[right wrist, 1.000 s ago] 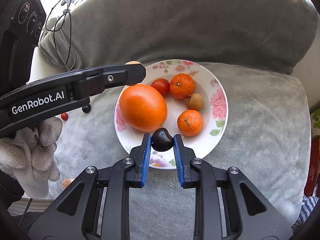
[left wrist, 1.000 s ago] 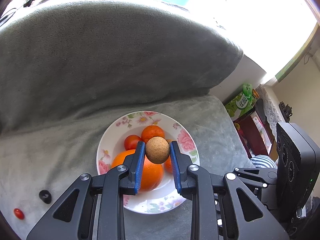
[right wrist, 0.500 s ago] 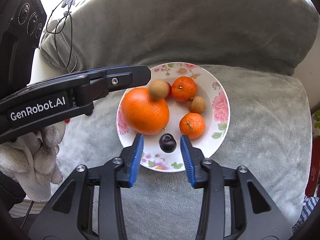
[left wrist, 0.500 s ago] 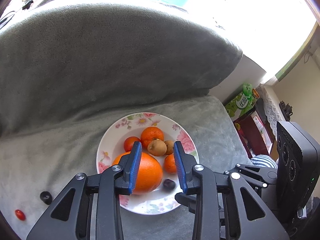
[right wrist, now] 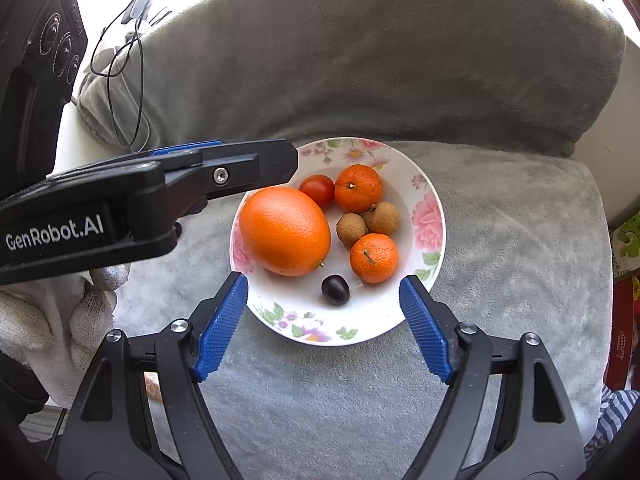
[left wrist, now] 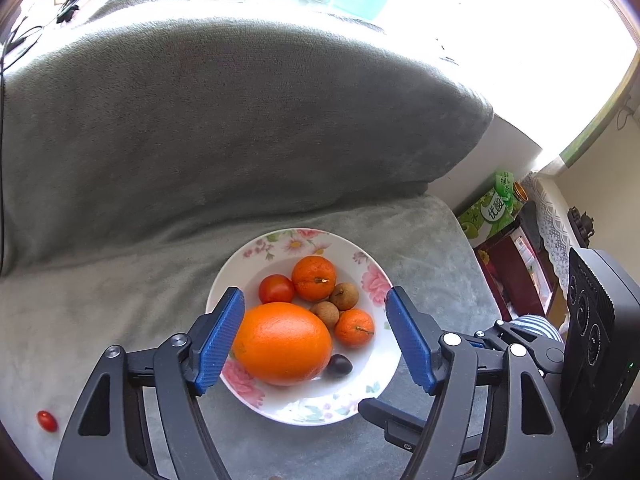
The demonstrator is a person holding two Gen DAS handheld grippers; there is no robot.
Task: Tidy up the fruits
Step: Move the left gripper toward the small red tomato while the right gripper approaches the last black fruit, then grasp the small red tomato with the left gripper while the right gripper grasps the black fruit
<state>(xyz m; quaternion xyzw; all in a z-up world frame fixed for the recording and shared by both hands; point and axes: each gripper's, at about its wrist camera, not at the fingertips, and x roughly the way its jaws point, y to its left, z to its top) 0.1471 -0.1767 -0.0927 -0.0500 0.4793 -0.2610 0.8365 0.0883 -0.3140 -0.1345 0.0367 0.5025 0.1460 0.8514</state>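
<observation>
Grey plush cover: drapes the sofa seat (left wrist: 120,320) on which the flowered plate (right wrist: 434,216) sits.
Plate contents: one large orange (right wrist: 285,230), two mandarins (right wrist: 358,188) (right wrist: 374,258), a red tomato (right wrist: 317,189), two brown longans (right wrist: 351,229) (right wrist: 383,218), and a dark plum (right wrist: 335,289) lying near the front rim.
Left gripper (left wrist: 316,338): jaws have just been opening and stand wide, nothing between the pads; it hangs over the near side of the plate, tilted down.
Right gripper (right wrist: 323,326): jaws have just been opening and stand wide and empty; the plum lies on the plate ahead of them, apart from both pads.
Stray fruit: a small red tomato (left wrist: 47,421) rests on the seat well left of the plate, seen in the left wrist view only.
Hand: a white knit glove (right wrist: 48,328) carries the left gripper.
Step in hand (judged): release of both carried fruits into the plate looks complete; the jaws are clear of the fruit.
Progress (judged): most fruit is gathered; at least the stray tomato remains off the plate.
Next move (judged): lift the left gripper clear, swing left over the stray tomato, descend with the jaws astride it, and close gently, since its skin would bruise or it could roll on the soft cover.
</observation>
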